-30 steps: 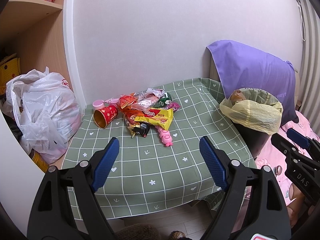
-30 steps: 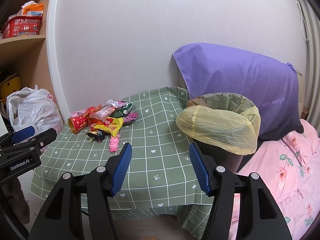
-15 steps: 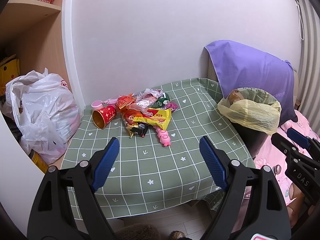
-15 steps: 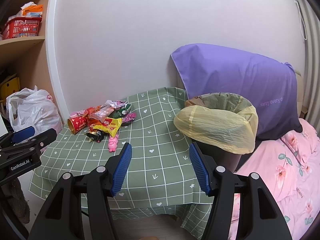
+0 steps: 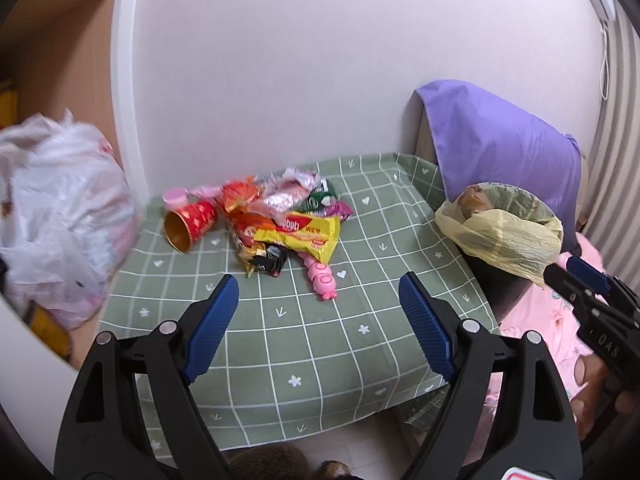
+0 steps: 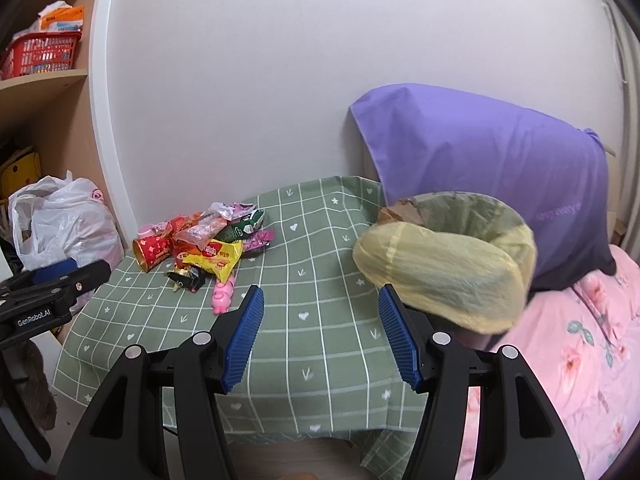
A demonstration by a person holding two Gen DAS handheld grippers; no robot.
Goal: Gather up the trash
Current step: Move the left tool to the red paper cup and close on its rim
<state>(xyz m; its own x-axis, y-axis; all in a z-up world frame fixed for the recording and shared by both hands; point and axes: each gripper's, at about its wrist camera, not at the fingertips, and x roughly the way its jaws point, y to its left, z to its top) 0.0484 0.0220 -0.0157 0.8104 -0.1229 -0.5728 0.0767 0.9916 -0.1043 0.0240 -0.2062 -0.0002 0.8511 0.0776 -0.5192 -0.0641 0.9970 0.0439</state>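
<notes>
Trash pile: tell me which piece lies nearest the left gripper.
The pink pig-shaped tube, sticking out of the pile's front edge toward the left gripper; the other wrappers lie farther back.

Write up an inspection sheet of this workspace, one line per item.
Surface: green checked tablecloth over a table against the wall.
Job's things: wrapper pile with a yellow snack bag, a red paper cup on its side and a pink pig-shaped packet; bin with yellow liner beside the table.
Clutter: white plastic bag; red basket on a shelf.
Grippers: left gripper open, empty; right gripper open, empty; both short of the pile.
Cables: white cord on the wall.
Surroundings: purple pillow, pink floral bedding.
</notes>
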